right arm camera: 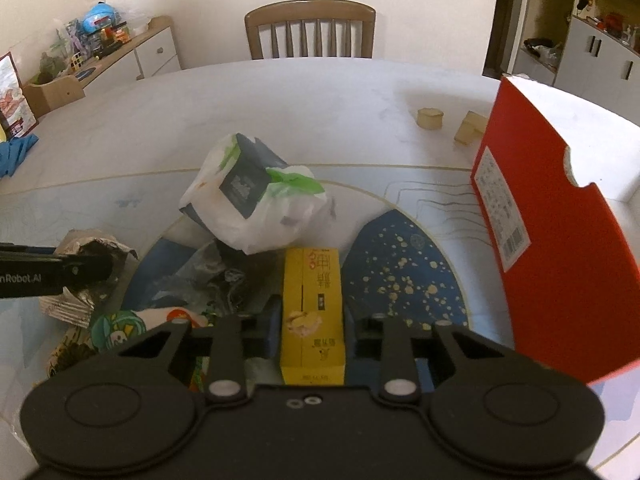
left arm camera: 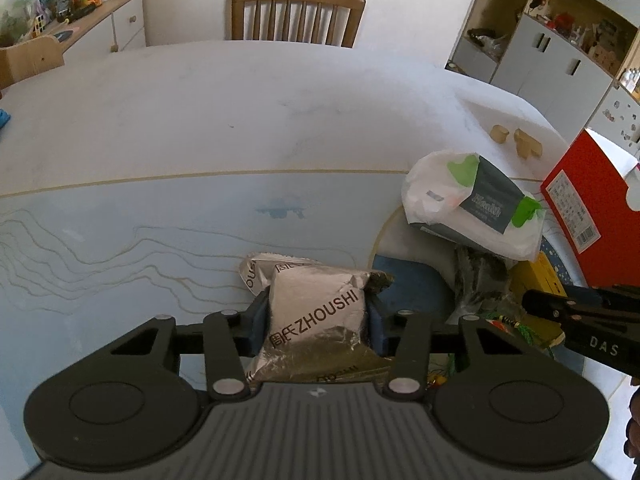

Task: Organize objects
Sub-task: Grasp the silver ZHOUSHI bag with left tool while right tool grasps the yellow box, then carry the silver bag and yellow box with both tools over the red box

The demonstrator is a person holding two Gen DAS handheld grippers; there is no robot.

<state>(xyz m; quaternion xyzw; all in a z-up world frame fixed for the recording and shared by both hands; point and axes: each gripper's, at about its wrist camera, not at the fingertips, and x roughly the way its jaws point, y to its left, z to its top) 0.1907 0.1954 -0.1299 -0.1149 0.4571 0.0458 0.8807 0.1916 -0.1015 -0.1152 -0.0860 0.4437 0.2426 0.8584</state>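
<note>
Left tool [left arm camera: 318, 316] pinches crinkled foil packet [left arm camera: 316, 312]; right tool [right arm camera: 312, 324] clamps boxy yellow carton [right arm camera: 312, 312].

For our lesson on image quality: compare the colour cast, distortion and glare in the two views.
Left wrist view: cool, bluish light; the table edge bows from fisheye distortion; the silver packet glints. Right wrist view: warmer, yellowish cast; same bowing; the yellow carton shows no glare.

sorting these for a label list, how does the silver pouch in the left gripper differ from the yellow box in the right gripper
The silver pouch is soft, crinkled foil with ZHOUSHI lettering; the yellow box is a rigid carton with straight edges. The pouch bulges between the left gripper pads and fills a wider gap; the box is narrow and long, lying lengthwise away from the right gripper. Both are pinched at their sides by a gripper, low over the table mat.
</note>
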